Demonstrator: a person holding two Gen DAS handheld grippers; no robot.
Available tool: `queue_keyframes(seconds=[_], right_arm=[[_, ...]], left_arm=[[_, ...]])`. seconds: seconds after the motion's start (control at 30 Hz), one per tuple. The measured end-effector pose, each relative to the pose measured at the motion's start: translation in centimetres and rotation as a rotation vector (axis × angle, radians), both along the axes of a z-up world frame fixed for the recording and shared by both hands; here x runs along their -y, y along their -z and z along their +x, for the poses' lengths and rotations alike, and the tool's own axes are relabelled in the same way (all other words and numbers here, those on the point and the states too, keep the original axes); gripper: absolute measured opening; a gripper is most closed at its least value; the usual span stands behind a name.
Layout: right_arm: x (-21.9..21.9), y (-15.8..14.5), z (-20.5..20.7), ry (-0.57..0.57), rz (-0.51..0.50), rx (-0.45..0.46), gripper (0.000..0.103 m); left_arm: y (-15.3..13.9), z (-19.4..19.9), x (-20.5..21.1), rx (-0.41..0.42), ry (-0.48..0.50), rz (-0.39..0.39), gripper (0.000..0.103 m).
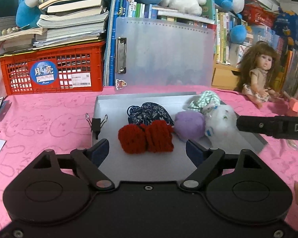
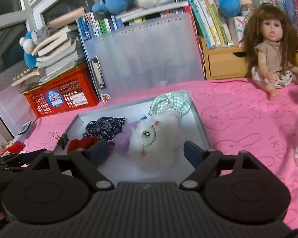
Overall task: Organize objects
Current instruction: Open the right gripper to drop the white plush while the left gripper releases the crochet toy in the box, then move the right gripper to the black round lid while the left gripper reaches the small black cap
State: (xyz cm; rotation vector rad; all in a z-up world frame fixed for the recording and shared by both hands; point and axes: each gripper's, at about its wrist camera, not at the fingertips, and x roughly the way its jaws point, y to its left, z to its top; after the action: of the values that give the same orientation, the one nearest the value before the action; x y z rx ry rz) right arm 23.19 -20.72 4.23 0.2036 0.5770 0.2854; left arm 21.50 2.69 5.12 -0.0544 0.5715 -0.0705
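Both claws gape, left claw (image 1: 147, 150) before red knit bundle (image 1: 146, 136); right claw (image 2: 145, 151) before fluffy white plush (image 2: 156, 138)

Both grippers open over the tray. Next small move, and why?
Probably ease the right gripper forward and close on the white plush: its jaws stand open either side of it, and it lies nearest in the gray tray.

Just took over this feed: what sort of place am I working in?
Most likely a child's bedroom or playroom at home: a doll and plush toys sit among crammed books, over a pink bunny-print cloth.
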Motion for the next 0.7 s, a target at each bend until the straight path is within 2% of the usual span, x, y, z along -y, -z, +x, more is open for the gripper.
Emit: queue_keyframes(seconds=[0.3,0.7], right_arm=[[1.3,-0.7,-4.8,0.006,-0.017,0.073,0.093],[2.0,1.1,-11.4,0.049,-0.112,0.126,0.093]], left_arm=[[-0.4,-5.3,-0.5,0.039,0.033,-0.017,0.086],[0.2,-12.4,-0.9,0.084,0.041,0.014,0.087]])
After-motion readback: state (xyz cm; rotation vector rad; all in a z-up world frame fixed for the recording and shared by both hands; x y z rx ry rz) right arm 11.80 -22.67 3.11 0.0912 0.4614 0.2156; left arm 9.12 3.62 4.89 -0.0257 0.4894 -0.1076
